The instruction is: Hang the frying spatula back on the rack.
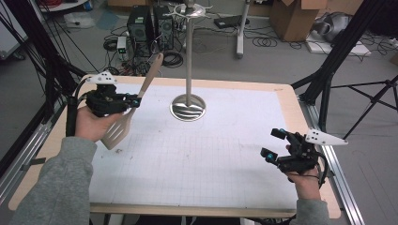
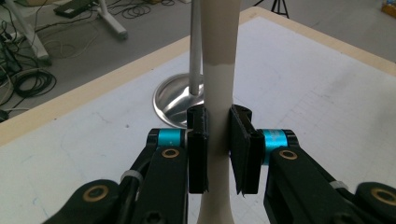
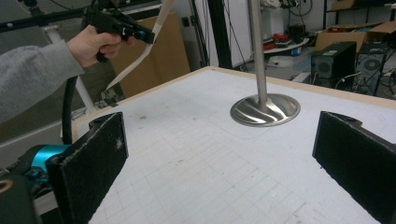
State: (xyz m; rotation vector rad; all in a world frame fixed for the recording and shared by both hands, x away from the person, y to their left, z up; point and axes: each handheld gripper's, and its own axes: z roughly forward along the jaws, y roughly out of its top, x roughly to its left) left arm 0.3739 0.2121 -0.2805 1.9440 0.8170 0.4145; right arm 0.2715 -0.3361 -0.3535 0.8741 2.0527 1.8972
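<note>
Your left tongs (image 1: pixel 135 101) squeeze the handle of a pale, cream-coloured slotted spatula (image 1: pixel 123 124), holding it up in the air above the white gridded worktop (image 1: pixel 197 154). Your right tongs (image 1: pixel 274 144) gape wide with nothing in them. Between them stands a shiny metal pole stand (image 1: pixel 188 107).

the left gripper (image 1: pixel 133 101) is held above the table's (image 1: pixel 291 140) left edge, jaws clamped on the neck of a beige slotted spatula (image 1: pixel 123 123); the spatula is tilted, blade low toward the person, handle rising toward the far edge; a metal stand (image 1: pixel 188 105) rests upright on its round base at far centre; the right gripper (image 1: pixel 272 144) hovers near the right edge, jaws apart, holding nothing.
</note>
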